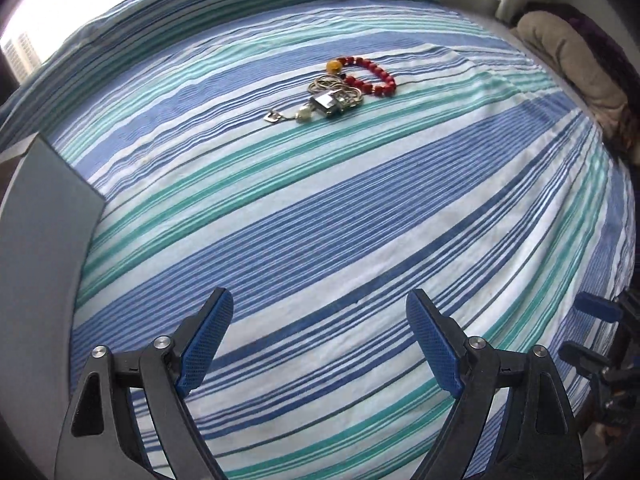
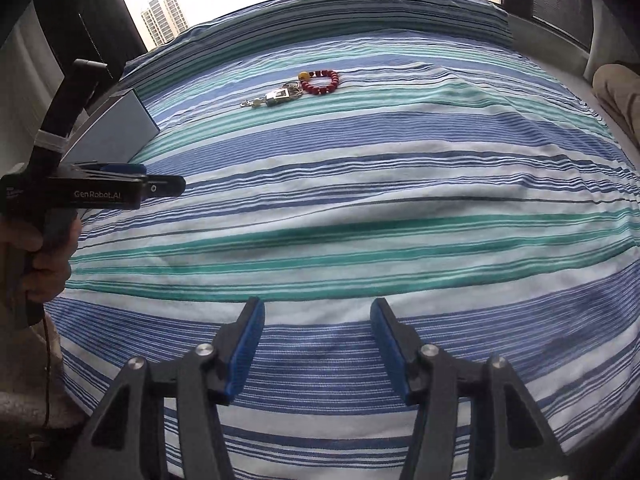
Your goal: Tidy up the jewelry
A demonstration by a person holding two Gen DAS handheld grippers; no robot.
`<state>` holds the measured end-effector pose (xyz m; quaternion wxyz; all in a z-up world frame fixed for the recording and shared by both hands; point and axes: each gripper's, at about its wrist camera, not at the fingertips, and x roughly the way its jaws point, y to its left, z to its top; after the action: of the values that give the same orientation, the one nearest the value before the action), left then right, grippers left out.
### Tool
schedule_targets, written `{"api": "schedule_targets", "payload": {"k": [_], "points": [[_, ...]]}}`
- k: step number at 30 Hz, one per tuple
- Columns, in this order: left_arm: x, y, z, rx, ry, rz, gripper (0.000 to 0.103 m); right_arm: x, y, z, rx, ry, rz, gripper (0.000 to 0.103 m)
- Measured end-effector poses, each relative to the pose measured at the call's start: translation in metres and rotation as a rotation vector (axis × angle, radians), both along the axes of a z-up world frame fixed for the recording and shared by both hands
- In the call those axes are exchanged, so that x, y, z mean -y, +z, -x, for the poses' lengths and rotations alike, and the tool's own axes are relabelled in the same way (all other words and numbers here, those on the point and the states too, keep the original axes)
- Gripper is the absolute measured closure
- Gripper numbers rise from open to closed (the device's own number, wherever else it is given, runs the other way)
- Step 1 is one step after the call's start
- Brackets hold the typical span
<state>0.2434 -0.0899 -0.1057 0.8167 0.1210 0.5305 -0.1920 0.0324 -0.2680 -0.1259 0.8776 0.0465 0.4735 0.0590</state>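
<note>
On striped bedspread (image 1: 320,208): one red bead bracelet (image 1: 370,74), both tools (image 1: 320,344) (image 2: 318,344) open, empty.

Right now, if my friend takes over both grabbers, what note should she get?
Left gripper: open, empty, above the striped bedspread.
Right gripper: open, empty, also over the bed.
Jewelry is in one tangled pile far ahead: red bead bracelet, metal rings, silver charm, pearl piece.
A grey box sits at the bed's left edge.
Done: nothing sorted.
Left: reach the pile, separate each piece.
</note>
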Motion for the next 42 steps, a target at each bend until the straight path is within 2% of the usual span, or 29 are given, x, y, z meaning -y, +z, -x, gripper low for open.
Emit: {"api": "schedule_targets", "payload": {"k": [4, 6, 8, 12, 17, 21, 24, 25, 27, 30, 31, 32, 37, 42], "points": [[0.015, 0.002, -0.029, -0.024, -0.079, 0.002, 0.013, 0.010, 0.003, 0.010, 0.011, -0.005, -0.008, 0.047], [0.016, -0.003, -0.044, -0.111, -0.100, 0.069, 0.013, 0.018, 0.004, 0.017, 0.016, -0.016, -0.015, 0.047], [0.014, -0.008, -0.054, -0.155, -0.065, 0.082, 0.014, 0.028, 0.006, 0.023, 0.025, -0.032, -0.025, 0.047], [0.021, -0.001, -0.071, -0.073, -0.094, 0.005, 0.014, 0.039, 0.010, 0.034, 0.042, -0.072, -0.041, 0.047], [0.036, 0.007, -0.113, -0.113, -0.085, 0.044, 0.014, 0.051, 0.013, 0.041, 0.050, -0.099, -0.065, 0.047], [0.066, 0.003, -0.131, -0.053, -0.142, -0.005, 0.014, 0.057, 0.013, 0.047, 0.047, -0.109, -0.079, 0.047], [0.083, -0.011, -0.139, -0.038, -0.165, -0.056, 0.022, 0.063, 0.013, 0.055, 0.042, -0.122, -0.092, 0.047], [0.086, -0.016, -0.141, -0.045, -0.166, -0.066, 0.028, 0.065, 0.012, 0.057, 0.039, -0.129, -0.095, 0.047], [0.087, -0.017, -0.145, -0.023, -0.162, -0.039, 0.032, 0.070, 0.010, 0.061, 0.034, -0.142, -0.102, 0.047], [0.085, -0.015, -0.149, -0.006, -0.141, -0.012, 0.046, 0.077, 0.006, 0.063, 0.025, -0.169, -0.111, 0.047], [0.085, -0.015, -0.149, -0.002, -0.141, -0.010, 0.053, 0.079, 0.004, 0.063, 0.021, -0.176, -0.115, 0.047], [0.084, -0.013, -0.149, -0.002, -0.143, -0.004, 0.070, 0.080, 0.004, 0.064, 0.017, -0.181, -0.118, 0.047], [0.065, -0.010, -0.147, -0.045, -0.074, 0.032, 0.071, 0.082, 0.010, 0.060, 0.037, -0.191, -0.118, 0.047], [0.023, -0.002, -0.111, -0.060, 0.035, 0.080, 0.071, 0.079, 0.015, 0.052, 0.048, -0.176, -0.126, 0.047]]}}
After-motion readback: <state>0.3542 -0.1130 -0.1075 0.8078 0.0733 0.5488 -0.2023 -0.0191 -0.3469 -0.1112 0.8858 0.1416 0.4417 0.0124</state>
